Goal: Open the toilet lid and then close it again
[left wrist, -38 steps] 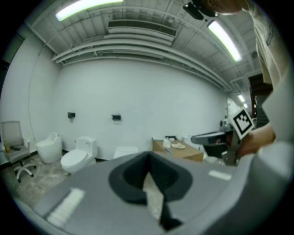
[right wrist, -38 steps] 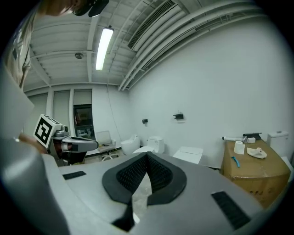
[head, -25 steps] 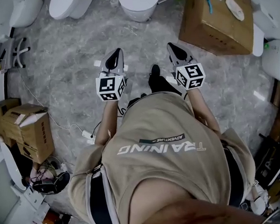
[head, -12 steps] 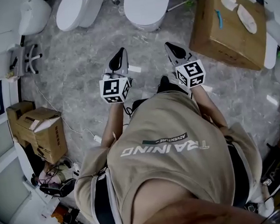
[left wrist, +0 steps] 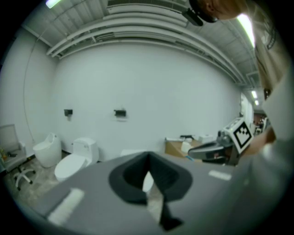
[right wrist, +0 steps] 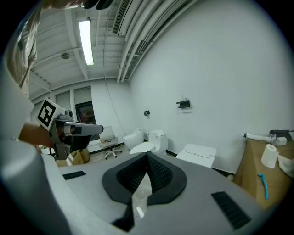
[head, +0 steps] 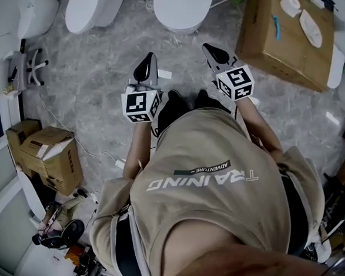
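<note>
Toilet lid down, ahead of both sets of fingertips and well apart from them. The head view's top edge cuts it off. Left gripper and right gripper: tips pressed together, nothing between. Cardboard box lies right of the right fingers.

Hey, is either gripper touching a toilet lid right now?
No, the head view shows the left gripper and right gripper both held over the grey floor, short of the nearest toilet.

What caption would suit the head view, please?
Person in tan T-shirt holds left gripper and right gripper, both shut, before a closed white toilet.
</note>
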Tool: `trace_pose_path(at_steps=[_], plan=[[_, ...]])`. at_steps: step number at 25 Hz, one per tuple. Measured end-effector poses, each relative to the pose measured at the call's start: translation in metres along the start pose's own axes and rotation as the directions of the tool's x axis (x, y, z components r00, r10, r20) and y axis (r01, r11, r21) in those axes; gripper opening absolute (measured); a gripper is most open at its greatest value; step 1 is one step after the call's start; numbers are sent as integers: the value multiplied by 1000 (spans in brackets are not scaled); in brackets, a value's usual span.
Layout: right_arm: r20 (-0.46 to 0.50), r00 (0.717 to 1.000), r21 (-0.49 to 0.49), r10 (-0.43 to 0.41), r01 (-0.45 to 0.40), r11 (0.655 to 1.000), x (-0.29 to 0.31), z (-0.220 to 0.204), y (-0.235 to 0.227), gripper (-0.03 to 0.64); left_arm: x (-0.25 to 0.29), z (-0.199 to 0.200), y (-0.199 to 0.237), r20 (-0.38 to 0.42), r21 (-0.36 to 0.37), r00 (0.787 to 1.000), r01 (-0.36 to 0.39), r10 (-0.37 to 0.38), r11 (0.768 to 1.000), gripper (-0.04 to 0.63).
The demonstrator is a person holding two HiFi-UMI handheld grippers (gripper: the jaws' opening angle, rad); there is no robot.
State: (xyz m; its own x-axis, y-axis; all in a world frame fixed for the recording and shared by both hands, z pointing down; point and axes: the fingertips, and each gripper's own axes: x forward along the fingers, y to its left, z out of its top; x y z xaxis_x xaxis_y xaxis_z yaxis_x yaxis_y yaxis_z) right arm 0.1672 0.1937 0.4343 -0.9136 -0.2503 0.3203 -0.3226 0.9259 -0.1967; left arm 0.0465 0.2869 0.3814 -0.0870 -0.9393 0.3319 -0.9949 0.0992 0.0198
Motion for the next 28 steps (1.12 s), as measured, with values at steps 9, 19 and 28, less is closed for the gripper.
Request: trace_pose_path(at_steps=[9, 19, 28], plan=[[1, 991, -13, -134, 134, 991, 49, 20, 20, 11, 25, -8, 68, 27, -54, 990, 141, -140, 989, 2], [103, 934, -5, -343, 346, 938, 102, 78, 28, 11, 66, 4, 122, 16, 71, 953, 300, -302, 951, 2], [26, 936, 107, -350, 345, 932, 125, 59, -13, 11, 114, 12, 126, 2, 78, 941, 336, -338, 938, 2]])
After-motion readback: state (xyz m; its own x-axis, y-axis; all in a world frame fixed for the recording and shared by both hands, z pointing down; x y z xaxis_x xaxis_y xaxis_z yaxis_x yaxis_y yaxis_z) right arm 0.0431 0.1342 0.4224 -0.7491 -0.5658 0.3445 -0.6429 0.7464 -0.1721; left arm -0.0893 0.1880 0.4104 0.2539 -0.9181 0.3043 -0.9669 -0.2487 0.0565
